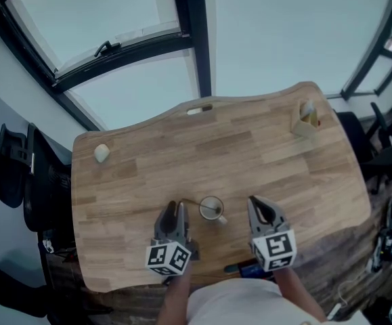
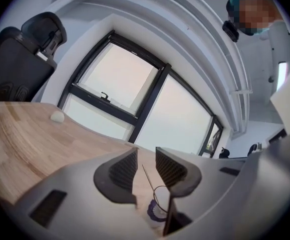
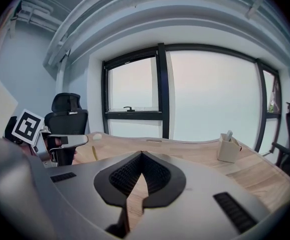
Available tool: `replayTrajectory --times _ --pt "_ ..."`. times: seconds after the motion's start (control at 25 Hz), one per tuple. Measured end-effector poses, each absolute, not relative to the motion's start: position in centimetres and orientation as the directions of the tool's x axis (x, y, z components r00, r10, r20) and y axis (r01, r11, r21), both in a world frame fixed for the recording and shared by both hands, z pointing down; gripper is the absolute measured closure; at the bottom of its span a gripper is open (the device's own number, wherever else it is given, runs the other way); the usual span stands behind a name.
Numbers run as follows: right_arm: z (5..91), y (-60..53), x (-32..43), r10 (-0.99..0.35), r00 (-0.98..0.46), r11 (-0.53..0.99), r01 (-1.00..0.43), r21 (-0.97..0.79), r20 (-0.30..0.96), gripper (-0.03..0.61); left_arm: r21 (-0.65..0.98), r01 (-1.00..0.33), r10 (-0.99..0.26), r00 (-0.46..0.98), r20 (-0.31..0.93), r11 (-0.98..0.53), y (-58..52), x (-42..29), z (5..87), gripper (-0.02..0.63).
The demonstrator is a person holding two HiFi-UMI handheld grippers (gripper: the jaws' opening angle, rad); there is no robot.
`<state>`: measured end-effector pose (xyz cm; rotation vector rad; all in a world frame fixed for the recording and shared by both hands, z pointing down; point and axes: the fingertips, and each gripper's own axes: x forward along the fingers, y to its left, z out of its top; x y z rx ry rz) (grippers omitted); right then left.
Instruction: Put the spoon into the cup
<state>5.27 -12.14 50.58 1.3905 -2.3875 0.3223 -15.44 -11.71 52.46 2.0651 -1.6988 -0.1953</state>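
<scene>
The spoon (image 1: pixel 190 200) stands in the cup (image 1: pixel 211 209), low centre of the head view on the table (image 1: pixel 182 147), with its thin handle leaning out to the left. The task looks done, and only backing away is left. The left claw (image 1: pixel 174 207), just beside the cup, has its jaws apart and grips nothing. The right claw (image 1: pixel 252 202) is closed and empty. No writing is readable.

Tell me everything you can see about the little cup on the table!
The cup is small, round and pale, with a purple pattern low on its side. It stands upright on the wooden table near its front edge, between the left hand-held gripper and the right hand-held gripper; neither touches it. A thin spoon sits in it, handle leaning out over the rim toward the left one.
</scene>
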Motion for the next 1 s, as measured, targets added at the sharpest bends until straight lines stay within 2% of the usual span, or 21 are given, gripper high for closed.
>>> replayTrajectory --times 0.24,0.48,1.0 --pt "48.5 -11.3 4.2 -0.8 -0.472 0.507 -0.862 -0.003 0.37 0.581 0.321 -0.926 -0.95 0.264 0.167 -0.2 -10.7 -14.4 49.6 0.509" --pt "46.9 -10.4 2.8 -0.799 -0.493 0.534 -0.845 0.03 0.346 0.581 0.239 -0.949 -0.954 0.249 0.165 -0.206 -9.7 -14.6 47.6 0.612" --pt "45.9 -9.9 3.0 -0.807 -0.487 0.526 -0.85 0.033 0.335 0.581 0.226 -0.943 -0.946 0.283 0.157 -0.245 -9.6 -13.6 46.5 0.612"
